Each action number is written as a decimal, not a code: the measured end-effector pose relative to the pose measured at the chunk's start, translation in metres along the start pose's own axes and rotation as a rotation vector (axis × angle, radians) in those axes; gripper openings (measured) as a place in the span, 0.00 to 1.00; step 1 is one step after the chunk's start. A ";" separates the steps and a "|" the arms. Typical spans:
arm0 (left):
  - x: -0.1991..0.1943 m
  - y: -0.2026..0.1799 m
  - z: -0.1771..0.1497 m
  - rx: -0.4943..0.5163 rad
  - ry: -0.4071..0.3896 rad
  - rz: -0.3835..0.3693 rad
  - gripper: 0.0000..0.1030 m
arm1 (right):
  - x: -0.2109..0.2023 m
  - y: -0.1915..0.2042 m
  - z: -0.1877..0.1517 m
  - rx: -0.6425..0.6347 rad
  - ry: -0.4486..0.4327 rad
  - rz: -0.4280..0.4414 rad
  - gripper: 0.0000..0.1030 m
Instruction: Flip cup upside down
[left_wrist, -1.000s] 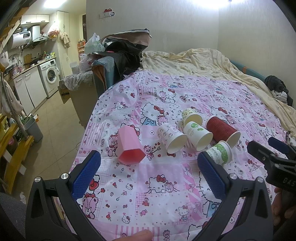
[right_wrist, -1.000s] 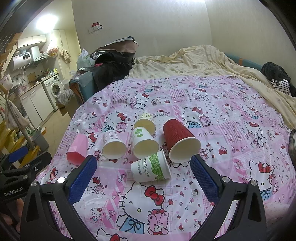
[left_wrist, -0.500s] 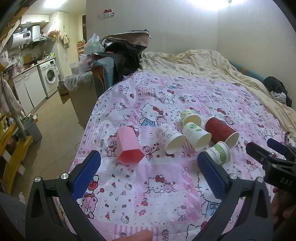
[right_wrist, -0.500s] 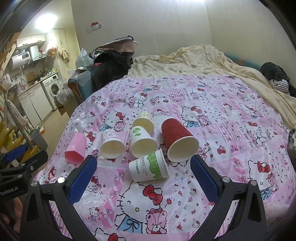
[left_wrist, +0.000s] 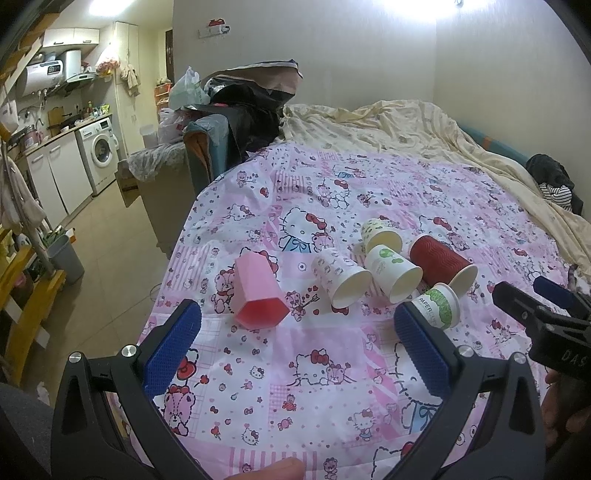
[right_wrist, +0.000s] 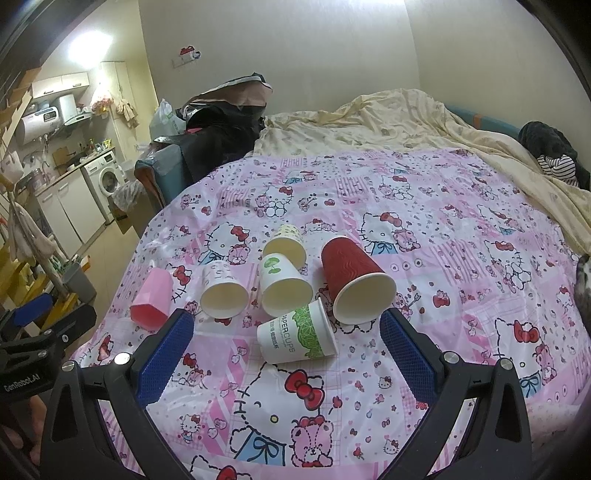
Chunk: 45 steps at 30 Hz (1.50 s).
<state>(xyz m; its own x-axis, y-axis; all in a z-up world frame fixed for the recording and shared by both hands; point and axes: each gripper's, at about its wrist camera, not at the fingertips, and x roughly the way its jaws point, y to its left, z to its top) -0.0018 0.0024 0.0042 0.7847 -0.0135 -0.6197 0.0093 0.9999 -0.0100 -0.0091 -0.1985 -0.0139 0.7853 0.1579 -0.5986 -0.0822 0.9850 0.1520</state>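
Several cups lie on their sides on a pink Hello Kitty sheet (left_wrist: 314, 369): a pink faceted cup (left_wrist: 258, 291) (right_wrist: 152, 299), a white patterned cup (left_wrist: 340, 280) (right_wrist: 223, 290), a white cup with green leaves (left_wrist: 393, 273) (right_wrist: 282, 286), a pale yellow cup (left_wrist: 380, 234) (right_wrist: 286, 242), a red ribbed cup (left_wrist: 441, 264) (right_wrist: 354, 280) and a green "PAPERCUPS" cup (left_wrist: 437, 306) (right_wrist: 297, 332). My left gripper (left_wrist: 295, 350) is open and empty, short of the pink cup. My right gripper (right_wrist: 286, 358) is open and empty, just short of the PAPERCUPS cup.
A cream blanket (right_wrist: 388, 122) covers the far part of the bed. Dark clothes (right_wrist: 554, 155) lie at the right edge. A chair piled with bags (left_wrist: 236, 110) stands beyond the bed's left edge, with a kitchen and washing machine (left_wrist: 99, 151) further left.
Both grippers have drawn slightly back and stay open. The cups have not moved.
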 end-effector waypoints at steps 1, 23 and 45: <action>0.000 0.000 0.000 0.001 0.001 0.001 1.00 | 0.000 0.000 0.000 0.001 0.002 0.001 1.00; -0.001 0.001 -0.002 0.001 0.004 -0.001 1.00 | -0.002 -0.001 0.000 0.003 0.001 0.002 1.00; 0.058 0.030 0.053 -0.006 0.278 0.045 1.00 | 0.001 -0.023 0.002 0.084 0.042 -0.048 1.00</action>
<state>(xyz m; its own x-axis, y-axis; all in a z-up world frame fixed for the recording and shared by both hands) 0.0771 0.0313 0.0096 0.5841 0.0303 -0.8111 -0.0263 0.9995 0.0185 -0.0058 -0.2213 -0.0166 0.7603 0.1149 -0.6393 0.0081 0.9825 0.1863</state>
